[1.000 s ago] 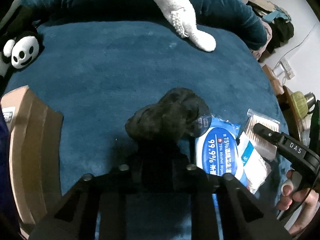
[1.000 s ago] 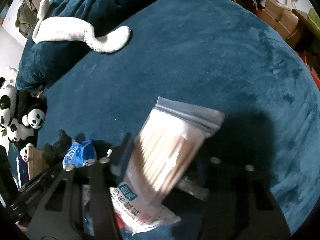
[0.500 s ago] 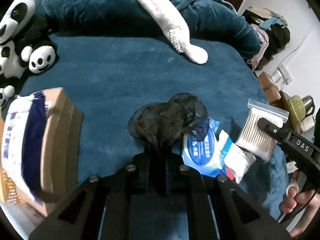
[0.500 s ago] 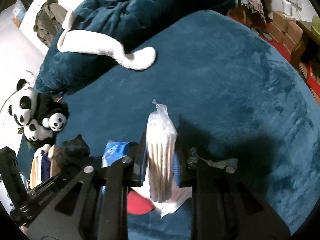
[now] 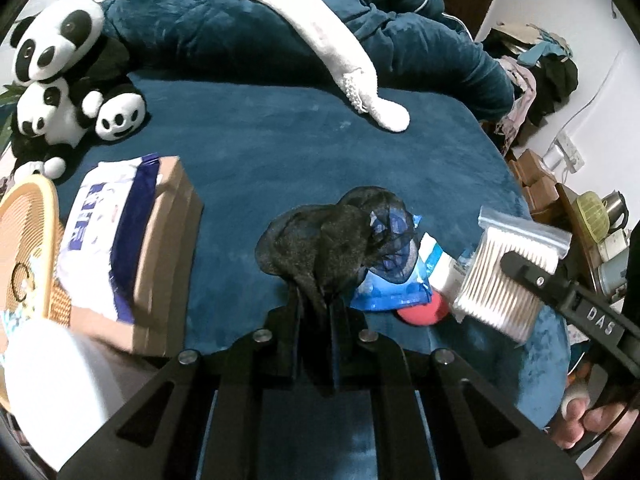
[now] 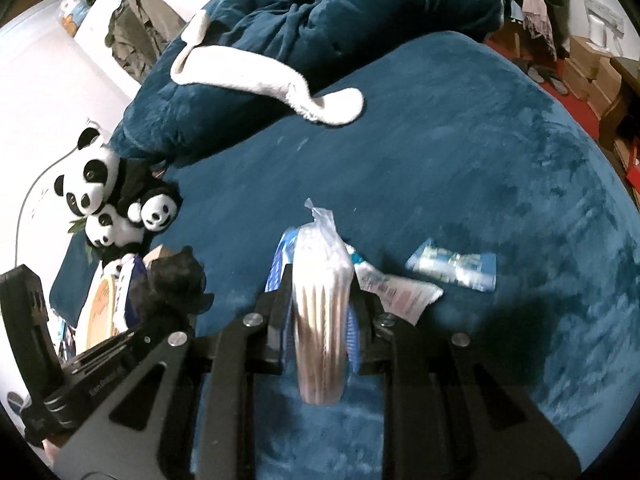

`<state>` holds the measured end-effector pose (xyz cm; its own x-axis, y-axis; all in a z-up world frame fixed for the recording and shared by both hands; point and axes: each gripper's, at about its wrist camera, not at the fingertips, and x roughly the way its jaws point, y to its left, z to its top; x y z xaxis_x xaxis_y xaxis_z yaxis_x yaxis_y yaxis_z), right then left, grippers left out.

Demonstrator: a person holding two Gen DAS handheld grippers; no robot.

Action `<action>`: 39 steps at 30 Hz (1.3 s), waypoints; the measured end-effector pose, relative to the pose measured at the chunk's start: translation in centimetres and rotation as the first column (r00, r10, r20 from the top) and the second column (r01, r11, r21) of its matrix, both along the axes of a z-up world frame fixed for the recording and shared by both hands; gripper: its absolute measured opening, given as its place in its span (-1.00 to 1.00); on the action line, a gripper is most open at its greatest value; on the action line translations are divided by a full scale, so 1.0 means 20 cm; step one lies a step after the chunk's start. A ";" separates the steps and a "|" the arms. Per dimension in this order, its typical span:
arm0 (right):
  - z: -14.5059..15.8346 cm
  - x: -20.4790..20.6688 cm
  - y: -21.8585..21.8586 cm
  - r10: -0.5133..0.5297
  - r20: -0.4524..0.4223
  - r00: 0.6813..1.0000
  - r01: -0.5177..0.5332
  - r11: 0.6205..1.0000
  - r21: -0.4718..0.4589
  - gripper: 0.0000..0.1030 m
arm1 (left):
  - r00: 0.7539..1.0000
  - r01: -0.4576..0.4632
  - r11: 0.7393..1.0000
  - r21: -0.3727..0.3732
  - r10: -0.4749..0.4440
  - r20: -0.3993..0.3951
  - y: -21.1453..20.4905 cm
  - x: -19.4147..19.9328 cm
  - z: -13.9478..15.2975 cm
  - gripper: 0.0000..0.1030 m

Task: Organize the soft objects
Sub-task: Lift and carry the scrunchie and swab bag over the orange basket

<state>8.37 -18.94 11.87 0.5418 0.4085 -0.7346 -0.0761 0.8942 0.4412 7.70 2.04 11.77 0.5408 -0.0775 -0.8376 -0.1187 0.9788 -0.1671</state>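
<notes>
My left gripper (image 5: 316,308) is shut on a crumpled black mesh cloth (image 5: 332,240), which hangs lifted above the blue bed cover (image 5: 280,152). In the right wrist view the same cloth (image 6: 176,276) shows at the lower left, in the left gripper (image 6: 160,312). My right gripper (image 6: 320,308) is shut on a clear bag of cotton swabs (image 6: 320,292), held edge-on above the bed. The left wrist view shows that bag (image 5: 500,280) from the side, pinched by the right gripper (image 5: 520,268), with a hand (image 5: 588,424) on the handle.
Under the cloth lie a blue wipes pack (image 5: 396,292), a red object (image 5: 424,312) and a white packet (image 5: 440,264). A cardboard box (image 5: 168,260) with a tissue pack (image 5: 100,232) stands left, beside a woven basket (image 5: 28,248). Plush pandas (image 5: 60,80) and a white plush (image 5: 340,52) lie behind.
Both grippers have risen with their loads. The swab bag came off the bed and turned edge-on between the right pads. The box, basket and pandas have come into view at left.
</notes>
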 end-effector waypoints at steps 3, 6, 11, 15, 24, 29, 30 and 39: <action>0.00 -0.05 0.02 0.022 -0.008 1.000 -0.022 1.000 0.000 -0.58 | 1.000 -0.013 1.000 -0.009 0.013 0.002 0.02 -0.06 0.03 -0.82; 0.01 -0.11 0.06 0.047 -0.012 0.999 -0.047 0.999 -0.006 -0.58 | 1.000 -0.026 1.000 -0.010 0.026 0.006 0.03 -0.12 0.06 -0.82; 0.03 -0.18 0.14 0.092 -0.013 0.996 -0.092 0.996 -0.013 -0.58 | 0.999 -0.051 0.999 -0.011 0.051 0.010 0.07 -0.22 0.10 -0.82; 0.05 -0.24 0.20 0.132 -0.008 0.991 -0.132 0.991 -0.020 -0.58 | 0.998 -0.069 0.997 -0.015 0.070 0.011 0.09 -0.29 0.11 -0.82; 0.11 -0.34 0.33 0.193 0.012 0.981 -0.193 0.981 -0.038 -0.58 | 0.995 -0.094 0.995 -0.028 0.094 0.033 0.15 -0.43 0.16 -0.82; 0.16 -0.37 0.39 0.214 0.032 0.976 -0.212 0.976 -0.053 -0.58 | 0.993 -0.104 0.994 -0.034 0.106 0.048 0.19 -0.50 0.19 -0.82; 0.17 -0.37 0.40 0.217 0.036 0.975 -0.215 0.975 -0.056 -0.58 | 0.993 -0.106 0.994 -0.035 0.108 0.051 0.19 -0.51 0.20 -0.82; 0.24 -0.42 0.50 0.250 0.067 0.966 -0.244 0.966 -0.084 -0.58 | 0.984 -0.144 0.988 -0.054 0.148 0.098 0.29 -0.61 0.27 -0.82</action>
